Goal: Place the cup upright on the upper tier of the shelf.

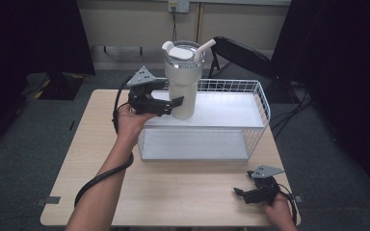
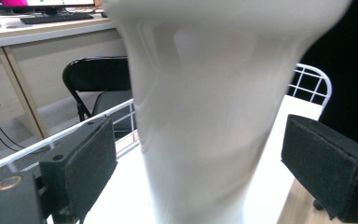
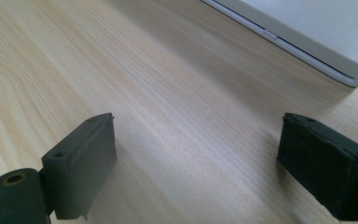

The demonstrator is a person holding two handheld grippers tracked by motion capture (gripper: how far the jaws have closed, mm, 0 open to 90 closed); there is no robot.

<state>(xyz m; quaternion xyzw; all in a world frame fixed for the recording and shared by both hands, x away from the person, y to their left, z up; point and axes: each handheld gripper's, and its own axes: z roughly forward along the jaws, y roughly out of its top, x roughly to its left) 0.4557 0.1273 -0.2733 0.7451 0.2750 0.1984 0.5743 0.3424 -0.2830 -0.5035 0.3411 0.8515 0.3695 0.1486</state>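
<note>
Two risks here, both on the tumbler [image 1: 184, 79]. It's tall, top-heavy with lid and straw, and tapers to a narrow base, so a nudge high on the body could tip it. It stands upright on the white floor of the wire basket [image 1: 257, 103], at the basket's left end, near the rail.

Left gripper [image 1: 173, 103]: fingers [image 2: 81, 163] spread either side of the tumbler's lower body, with clear gaps in the left gripper view, pads not pressing. Risk 1: if one pad lands first on closing, it pushes the base sideways rather than clamping. Risk 2: the wall looks smooth and glossy and flares upward, so a light pinch on the taper may let it slide down through the pads on a lift. The basket's rail sits just beside the left pad; snagging it is possible.

Largest to smallest:
- Desk [image 1: 183, 192]: pale wood-grain laminate, flat, matte.
- Basket: white coated wire grid walls, rounded corners, solid white panel floor.
- Tumbler: cream-white, smooth, wide upper body narrowing below; clear lid with white flip tab, angled white straw.
- Grippers: black hard plastic, pads faced with dark, rough foam-like material.

Right gripper [image 1: 243, 194]: rests low on the desk at the near right, fingers [image 3: 81, 163] spread, nothing between them, well apart from the basket.
</note>
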